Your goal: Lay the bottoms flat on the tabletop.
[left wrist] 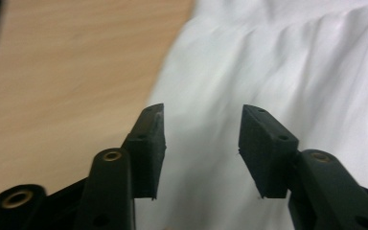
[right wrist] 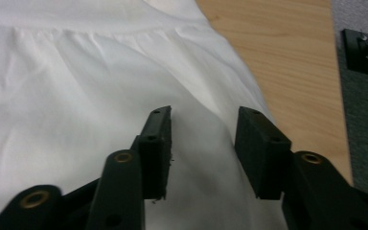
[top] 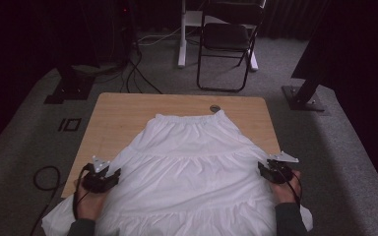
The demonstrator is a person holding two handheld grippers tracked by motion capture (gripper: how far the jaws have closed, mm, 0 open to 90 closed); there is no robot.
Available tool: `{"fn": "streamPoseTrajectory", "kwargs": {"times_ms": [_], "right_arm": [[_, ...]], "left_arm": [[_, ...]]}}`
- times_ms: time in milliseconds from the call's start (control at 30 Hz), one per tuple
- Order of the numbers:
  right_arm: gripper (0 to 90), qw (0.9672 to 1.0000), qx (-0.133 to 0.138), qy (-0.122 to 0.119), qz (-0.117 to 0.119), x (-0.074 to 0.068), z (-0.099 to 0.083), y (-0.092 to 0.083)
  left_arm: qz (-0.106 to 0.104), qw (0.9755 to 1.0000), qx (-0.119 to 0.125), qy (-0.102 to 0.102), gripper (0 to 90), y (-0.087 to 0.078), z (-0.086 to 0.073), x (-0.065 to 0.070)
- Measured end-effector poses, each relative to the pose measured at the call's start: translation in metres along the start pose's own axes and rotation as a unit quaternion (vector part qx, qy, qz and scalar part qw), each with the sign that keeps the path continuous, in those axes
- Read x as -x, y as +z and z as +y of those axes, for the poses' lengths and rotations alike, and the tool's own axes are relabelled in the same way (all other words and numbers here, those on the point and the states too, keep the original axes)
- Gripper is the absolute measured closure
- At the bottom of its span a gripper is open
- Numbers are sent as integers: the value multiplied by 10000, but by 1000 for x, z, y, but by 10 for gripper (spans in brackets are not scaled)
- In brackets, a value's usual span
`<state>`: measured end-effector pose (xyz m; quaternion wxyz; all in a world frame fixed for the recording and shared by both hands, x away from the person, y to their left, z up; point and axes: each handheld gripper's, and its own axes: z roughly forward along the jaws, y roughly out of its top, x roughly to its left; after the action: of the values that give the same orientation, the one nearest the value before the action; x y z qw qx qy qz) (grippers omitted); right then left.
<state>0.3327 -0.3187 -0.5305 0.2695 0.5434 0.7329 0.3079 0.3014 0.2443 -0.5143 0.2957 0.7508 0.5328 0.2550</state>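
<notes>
Left tool [left wrist: 201, 148]: jaws apart w/ a clear gap, released, nothing pinched; white skirt [left wrist: 287, 86] lies under and past the gap. Right tool [right wrist: 202, 151]: same, jaws spread, released, only cloth behind the gap. Can't tell if either pad brushes the fabric.

Skirt lies flat on the wooden desk [top: 123, 110], waistband at the desk's far side, hem hanging over the near edge. Left tool [top: 109, 178] sits at the skirt's left edge, right tool [top: 266, 169] at its right edge, well apart.

High view adds both hands, the folding chair [top: 226, 42] beyond the desk, floor cables. Left tool view gives bare desk just beside the skirt's edge; right tool view gives the gathered seam and grey carpet [right wrist: 364, 124] past the desk.
</notes>
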Motion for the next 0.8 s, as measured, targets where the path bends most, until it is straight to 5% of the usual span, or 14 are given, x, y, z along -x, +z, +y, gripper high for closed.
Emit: {"fn": "streamPoseTrajectory", "kwargs": {"times_ms": [233, 400, 500, 567, 800], "right_arm": [[506, 9998, -173, 8, 77, -1, 3, 15], [517, 9994, -188, 204, 216, 3, 1, 23], [631, 9994, -119, 190, 261, 2, 2, 25], [738, 9994, -109, 164, 276, 2, 5, 27], [846, 9993, -82, 98, 350, 1, 16, 39]], "left_arm": [[-166, 9997, -122, 106, 486, 45, 18, 26], [-249, 9997, -44, 57, 498, 61, 25, 28], [-409, 9992, 15, -12, 686, 65, 28, 26], [-329, 9994, -6, 87, 847, 68, 33, 27], [65, 9998, 141, 136, 869, 85, 44, 18]]}}
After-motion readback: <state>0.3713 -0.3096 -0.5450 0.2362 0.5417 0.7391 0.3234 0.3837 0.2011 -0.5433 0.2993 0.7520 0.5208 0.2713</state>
